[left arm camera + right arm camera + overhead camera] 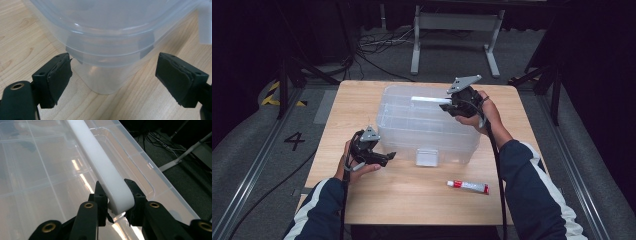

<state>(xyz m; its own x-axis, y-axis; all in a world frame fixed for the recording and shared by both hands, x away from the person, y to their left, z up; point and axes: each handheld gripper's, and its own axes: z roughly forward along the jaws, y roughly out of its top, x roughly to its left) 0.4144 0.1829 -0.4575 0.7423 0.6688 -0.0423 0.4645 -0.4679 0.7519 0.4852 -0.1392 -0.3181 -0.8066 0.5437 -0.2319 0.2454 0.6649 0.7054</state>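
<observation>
R gripper (116, 195) clamps white handle (100, 162); L gripper (113, 75) wide by box (110, 32) corner.

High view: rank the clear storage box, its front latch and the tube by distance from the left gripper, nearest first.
From the left gripper:
1. Clear storage box, its near corner just beyond the open jaws.
2. Front latch, on the box's near wall, further right.
3. Tube, lying on the table to the right front.
</observation>
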